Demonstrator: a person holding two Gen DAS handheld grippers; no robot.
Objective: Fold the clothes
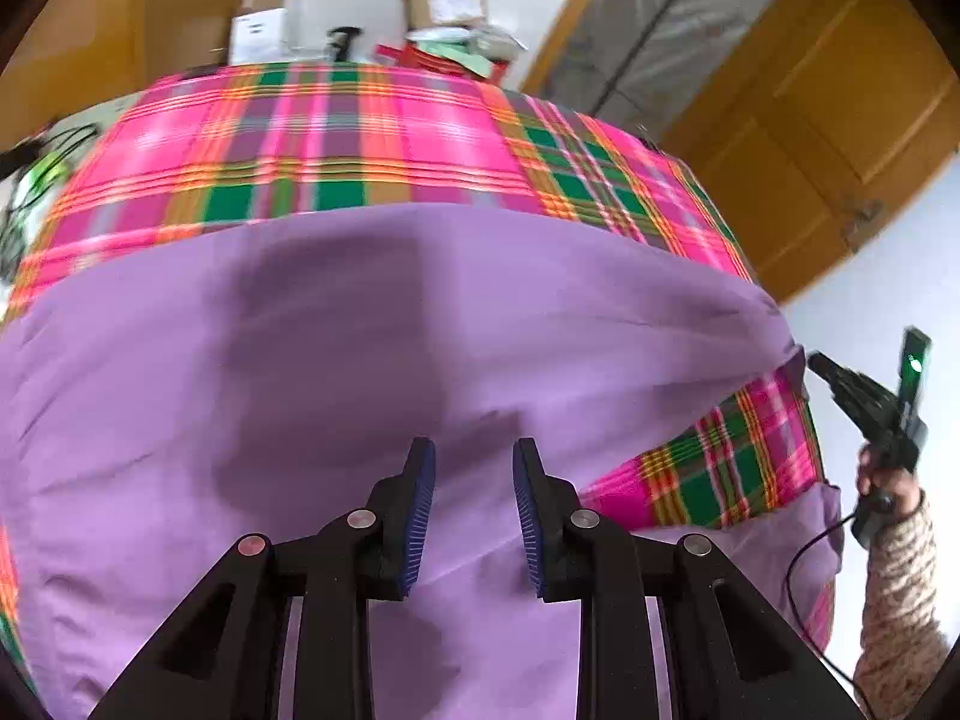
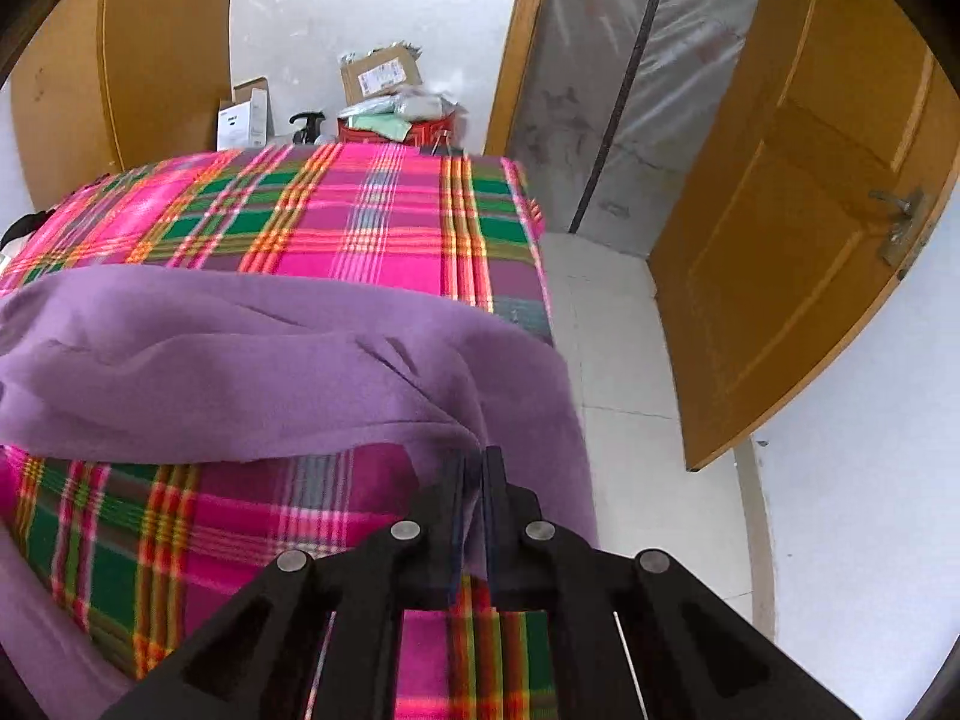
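Purple garment [image 1: 372,360] spread over plaid-covered table [image 1: 336,138]. Left gripper [image 1: 474,510] above its near part, jaws apart, nothing between. Right gripper [image 2: 477,516] clenched on garment's right edge, lifting it.

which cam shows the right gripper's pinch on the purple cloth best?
Right wrist view: the right gripper is shut on the purple cloth's edge, fold lifted off the plaid cover. Left wrist view shows that gripper small at the frame edge, at the cloth's corner.

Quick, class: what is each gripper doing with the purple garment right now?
Left gripper: open, above the purple garment, holding nothing.
Right gripper: shut on the purple garment's edge.
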